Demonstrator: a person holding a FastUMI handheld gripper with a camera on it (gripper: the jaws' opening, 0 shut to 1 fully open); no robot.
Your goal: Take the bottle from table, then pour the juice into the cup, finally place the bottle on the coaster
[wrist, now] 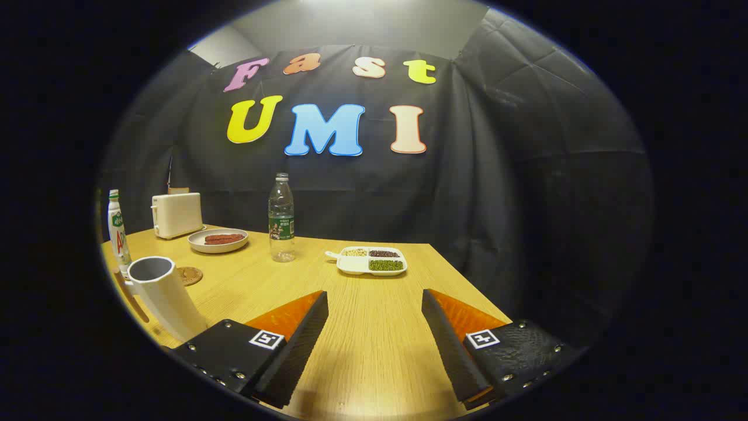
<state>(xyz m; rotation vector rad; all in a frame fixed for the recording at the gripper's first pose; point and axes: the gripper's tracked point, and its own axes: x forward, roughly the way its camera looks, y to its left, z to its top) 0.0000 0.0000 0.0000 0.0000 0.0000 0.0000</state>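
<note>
The gripper (374, 333) is held wide apart (nothing between), with the bottle (281, 217) seen left of centre, beyond.

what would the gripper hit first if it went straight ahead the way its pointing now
Probably the divided white dish of beans and grains, which lies on the table just beyond the gap between the open gripper fingers. The clear water bottle stands off to the left of that line. Depth is hard to judge in this fisheye view.
</note>
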